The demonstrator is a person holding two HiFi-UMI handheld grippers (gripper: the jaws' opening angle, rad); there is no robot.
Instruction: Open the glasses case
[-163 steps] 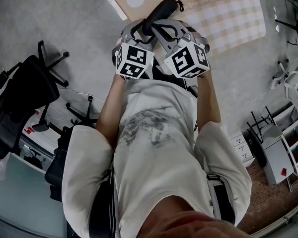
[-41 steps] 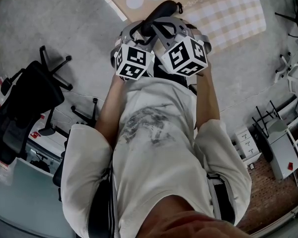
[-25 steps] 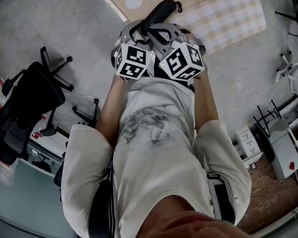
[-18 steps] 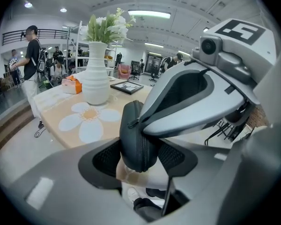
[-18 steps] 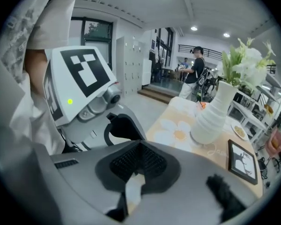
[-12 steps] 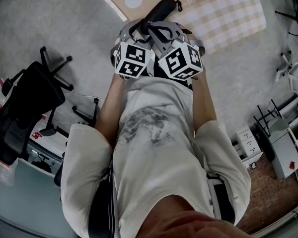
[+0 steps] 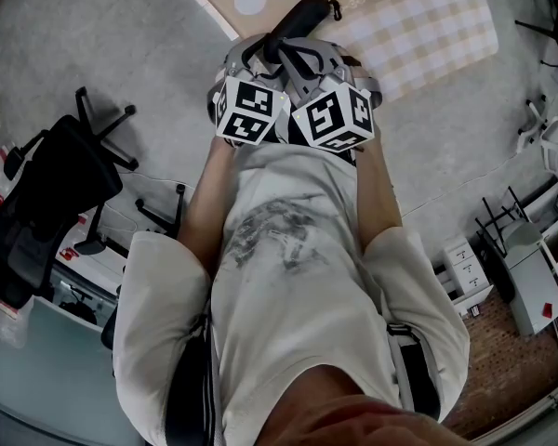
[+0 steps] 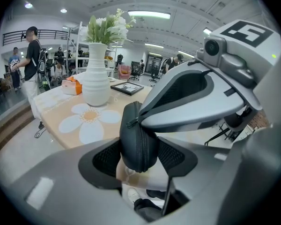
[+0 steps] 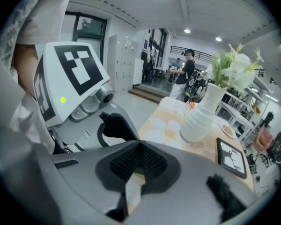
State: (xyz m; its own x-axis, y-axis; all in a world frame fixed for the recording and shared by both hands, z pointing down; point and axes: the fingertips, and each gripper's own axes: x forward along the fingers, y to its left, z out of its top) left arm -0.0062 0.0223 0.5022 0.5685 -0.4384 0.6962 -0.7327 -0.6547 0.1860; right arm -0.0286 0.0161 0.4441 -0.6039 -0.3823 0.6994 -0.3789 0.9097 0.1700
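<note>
1. Left gripper: the jaws pinch the glasses case across its lower half. The black case stands on end, with its zip seam facing the camera.
2. Right gripper: the jaws are pressed together. In the left gripper view its grey finger meets the case's upper right edge at the zip. Whether it holds the zip pull cannot be told.
3. Markings: each marker cube sits just on the person's side of the case and carries black-and-white square patterns only. Script lettering on the tablecloth beyond the case is too small to read.
4. Table: its near edge lies directly beyond the case, with a flower print and a checked cloth on top.
5. White vase: stands on the table beyond the case and to its left. A picture frame lies just beside the vase.
6. Clearance: open grey floor lies left of the case. Office chairs stand well apart from the case on that side.
</note>
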